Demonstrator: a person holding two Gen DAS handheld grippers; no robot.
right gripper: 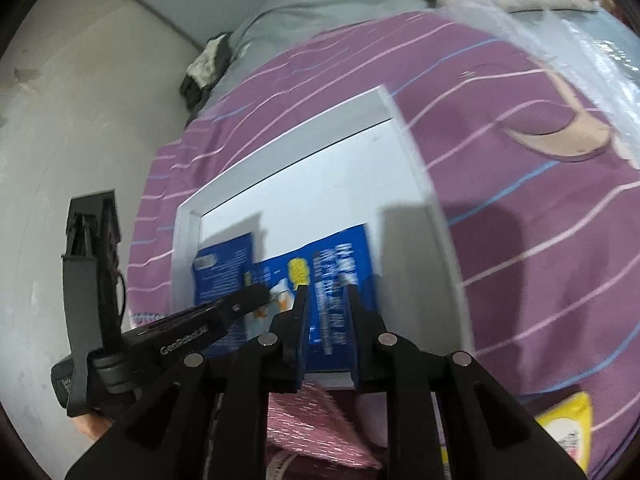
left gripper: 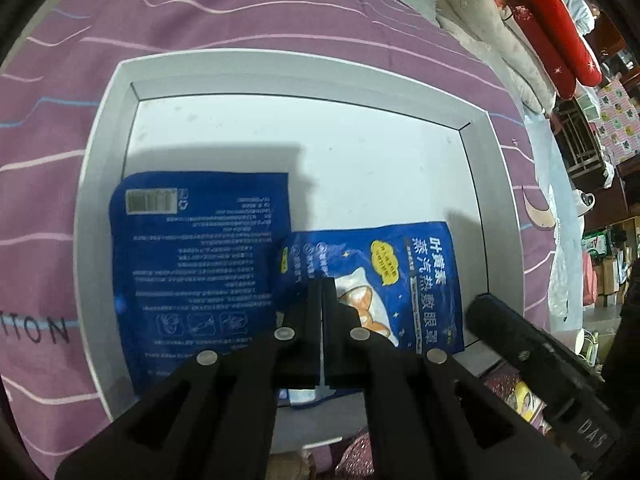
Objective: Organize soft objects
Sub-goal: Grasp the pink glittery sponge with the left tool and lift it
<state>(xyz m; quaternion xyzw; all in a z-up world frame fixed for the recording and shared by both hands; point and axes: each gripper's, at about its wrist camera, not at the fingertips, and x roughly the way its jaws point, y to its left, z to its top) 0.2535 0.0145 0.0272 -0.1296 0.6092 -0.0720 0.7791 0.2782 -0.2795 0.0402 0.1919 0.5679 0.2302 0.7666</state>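
Observation:
A white tray lies on a purple striped bedsheet. Two blue soft packets lie in it: one back-side up on the left, one printed-side up on the right, partly overlapping. My left gripper is shut, its tips over the right packet's near edge; whether it grips the packet is unclear. My right gripper is open and empty, above the tray's near edge, over the right packet. The left gripper also shows in the right wrist view. The tray shows there too.
Purple striped bedsheet surrounds the tray. Folded quilts and red bolsters lie at the far right. A pink sparkly packet and a yellow packet lie near the tray's front edge. Clear plastic lies beyond.

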